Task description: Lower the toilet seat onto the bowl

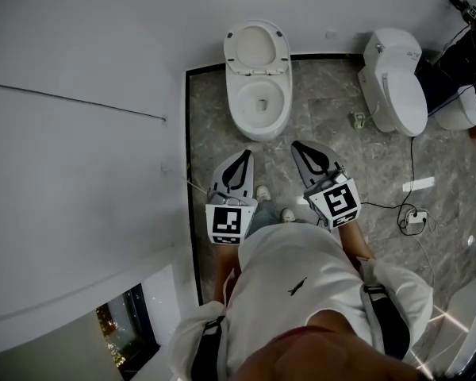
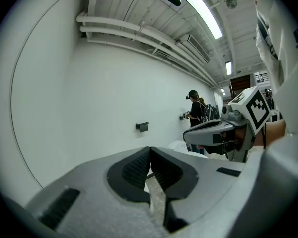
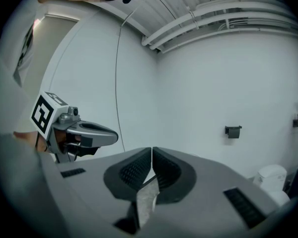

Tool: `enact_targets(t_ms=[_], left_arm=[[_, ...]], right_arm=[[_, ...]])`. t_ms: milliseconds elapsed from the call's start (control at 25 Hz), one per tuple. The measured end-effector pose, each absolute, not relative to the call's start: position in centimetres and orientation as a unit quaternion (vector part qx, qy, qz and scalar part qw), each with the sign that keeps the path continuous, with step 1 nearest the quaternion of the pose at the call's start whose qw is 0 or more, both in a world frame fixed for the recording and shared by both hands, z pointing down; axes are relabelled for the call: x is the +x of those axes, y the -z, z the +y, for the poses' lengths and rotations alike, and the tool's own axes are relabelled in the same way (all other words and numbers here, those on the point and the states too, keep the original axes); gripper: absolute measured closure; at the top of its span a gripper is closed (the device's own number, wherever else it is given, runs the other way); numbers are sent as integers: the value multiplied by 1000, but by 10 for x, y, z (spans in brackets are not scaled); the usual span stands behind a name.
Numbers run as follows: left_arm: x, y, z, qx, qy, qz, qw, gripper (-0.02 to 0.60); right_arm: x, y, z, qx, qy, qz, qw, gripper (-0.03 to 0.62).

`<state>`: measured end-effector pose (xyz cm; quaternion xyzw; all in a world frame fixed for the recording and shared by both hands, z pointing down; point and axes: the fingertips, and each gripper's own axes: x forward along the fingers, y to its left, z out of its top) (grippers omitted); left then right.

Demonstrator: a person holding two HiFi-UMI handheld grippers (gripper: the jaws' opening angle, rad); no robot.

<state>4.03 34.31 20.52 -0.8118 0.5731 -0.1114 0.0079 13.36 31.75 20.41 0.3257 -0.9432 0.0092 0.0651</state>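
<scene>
In the head view a white toilet (image 1: 258, 78) stands against the far wall. Its seat (image 1: 256, 46) is up, leaning back above the open bowl (image 1: 260, 101). My left gripper (image 1: 242, 155) and right gripper (image 1: 299, 145) are side by side, a short way in front of the bowl, pointing toward it and touching nothing. In the left gripper view the left gripper (image 2: 150, 149) has its jaws pressed together with nothing between them. The right gripper (image 3: 152, 149) looks the same in its own view, shut and empty. Each gripper view also catches the other gripper (image 2: 213, 130) (image 3: 97, 133) alongside.
A white wall panel (image 1: 87, 149) runs close along the left. A second toilet (image 1: 393, 82) stands at the right, with a cable and power strip (image 1: 416, 217) on the tiled floor. A paper holder (image 2: 142, 127) hangs on the wall; a person (image 2: 194, 108) stands far off.
</scene>
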Motion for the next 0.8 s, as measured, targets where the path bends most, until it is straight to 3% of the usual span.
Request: enact_targets(t_ms=[800], left_arm=[[-47, -204, 261, -844, 106, 525, 9, 554]], right_arm=[[50, -201, 251, 384, 0, -919, 89, 563]])
